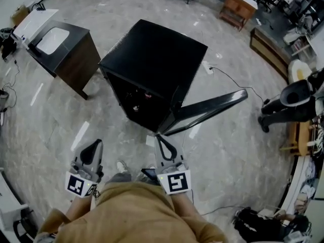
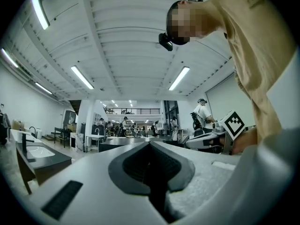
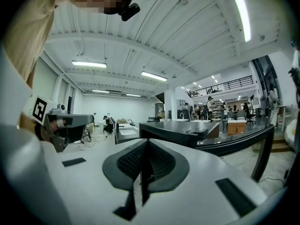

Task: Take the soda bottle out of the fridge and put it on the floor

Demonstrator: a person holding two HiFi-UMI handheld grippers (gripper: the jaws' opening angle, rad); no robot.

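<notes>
A black mini fridge point(image 1: 154, 59) stands on the marble floor, its door point(image 1: 212, 108) swung open to the right. The inside is dark; only a faint shape with a red spot point(image 1: 147, 94) shows, and I cannot tell the soda bottle there. My left gripper point(image 1: 97, 143) is held low at the person's waist, shut and empty. Just short of the fridge's open front, my right gripper point(image 1: 159, 137) is also shut with nothing in it. In the left gripper view the pads point(image 2: 140, 165) meet. The right gripper point(image 3: 144, 144) looks over the fridge top point(image 3: 187, 127).
A dark cabinet with a white sink point(image 1: 61, 42) stands left of the fridge. A cable point(image 1: 228, 77) runs over the floor behind the door. A person point(image 1: 291, 103) stands at the right, next to wooden furniture point(image 1: 271, 52). A black bag point(image 1: 258, 224) lies at the bottom right.
</notes>
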